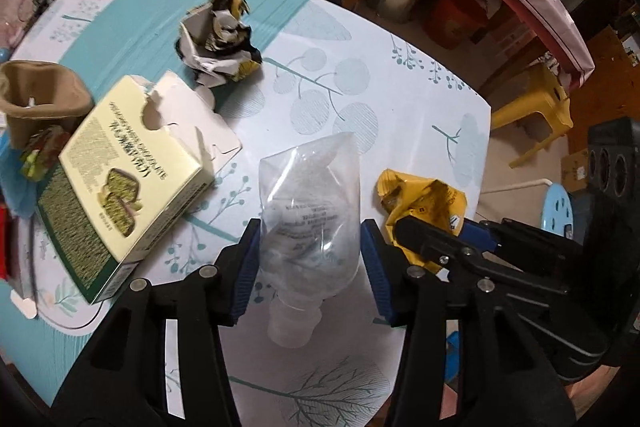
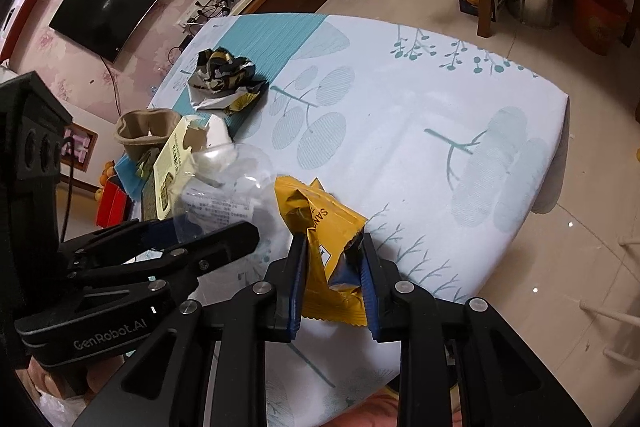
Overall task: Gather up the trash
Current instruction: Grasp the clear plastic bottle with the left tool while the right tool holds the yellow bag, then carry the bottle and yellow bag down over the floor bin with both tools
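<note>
My left gripper (image 1: 308,235) is shut on a crushed clear plastic bottle (image 1: 308,203), its neck pointing back toward me. My right gripper (image 2: 334,247) is shut on a yellow snack wrapper (image 2: 320,223), held just above the table. The wrapper (image 1: 424,203) and right gripper (image 1: 432,239) also show at the right of the left wrist view. The bottle (image 2: 224,187) and left gripper (image 2: 216,239) show at the left of the right wrist view. A crumpled black-and-white paper ball (image 1: 220,43) lies farther back.
A green-and-cream snack box (image 1: 128,171) and a brown pulp cup holder (image 1: 40,99) lie at the table's left. The table (image 2: 440,107) has a white-and-teal cloth. A yellow stool (image 1: 536,107) and a blue stool (image 1: 558,207) stand on the floor beyond the right edge.
</note>
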`<action>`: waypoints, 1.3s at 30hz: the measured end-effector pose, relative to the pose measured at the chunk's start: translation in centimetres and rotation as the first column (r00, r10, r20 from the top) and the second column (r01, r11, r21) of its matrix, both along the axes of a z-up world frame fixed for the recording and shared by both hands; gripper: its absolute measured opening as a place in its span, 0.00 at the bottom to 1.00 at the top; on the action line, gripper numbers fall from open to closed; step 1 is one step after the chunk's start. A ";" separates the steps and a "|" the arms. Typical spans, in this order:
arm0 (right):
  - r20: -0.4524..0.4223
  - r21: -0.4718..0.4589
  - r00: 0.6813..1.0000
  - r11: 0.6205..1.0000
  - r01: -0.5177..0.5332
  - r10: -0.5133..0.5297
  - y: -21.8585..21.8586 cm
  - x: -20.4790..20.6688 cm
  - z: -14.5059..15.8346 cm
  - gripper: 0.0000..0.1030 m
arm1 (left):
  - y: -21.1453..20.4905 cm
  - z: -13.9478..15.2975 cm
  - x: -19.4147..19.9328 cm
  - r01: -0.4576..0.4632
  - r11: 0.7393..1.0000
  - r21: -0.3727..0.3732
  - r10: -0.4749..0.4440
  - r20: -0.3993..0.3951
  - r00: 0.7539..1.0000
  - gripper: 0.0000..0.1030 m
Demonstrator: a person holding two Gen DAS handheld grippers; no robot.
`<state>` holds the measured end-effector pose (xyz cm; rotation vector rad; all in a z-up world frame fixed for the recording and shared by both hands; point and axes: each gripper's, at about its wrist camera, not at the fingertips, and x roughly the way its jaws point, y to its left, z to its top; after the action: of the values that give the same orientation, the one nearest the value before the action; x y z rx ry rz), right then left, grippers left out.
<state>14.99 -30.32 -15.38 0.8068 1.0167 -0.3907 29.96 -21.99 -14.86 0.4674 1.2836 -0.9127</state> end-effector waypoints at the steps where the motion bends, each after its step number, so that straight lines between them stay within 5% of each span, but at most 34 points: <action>1: 0.001 -0.001 1.000 1.000 -0.006 0.006 0.2 0.0 0.0 0.23 | 0.3 0.3 -0.3 -0.005 1.000 -0.001 0.005 0.015 1.000 0.44; 18: 0.033 0.025 0.985 0.985 -0.171 0.170 3.8 -2.4 1.6 0.21 | 7.6 4.2 -8.0 -0.154 0.988 0.018 0.151 0.112 0.982 0.44; 30: 0.098 0.022 0.937 0.940 -0.339 0.336 4.1 -13.5 4.2 0.21 | 9.2 5.1 -21.4 -0.324 0.946 0.029 0.315 0.171 0.934 0.44; 39: 0.045 0.046 0.905 0.904 -0.424 0.423 3.2 -22.4 2.4 0.21 | 8.6 3.3 -30.3 -0.396 0.915 0.074 0.382 0.155 0.911 0.44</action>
<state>-7.39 -27.17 -13.01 0.6151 1.1414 0.0257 -0.36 -13.35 -11.58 0.3308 1.2434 -0.4704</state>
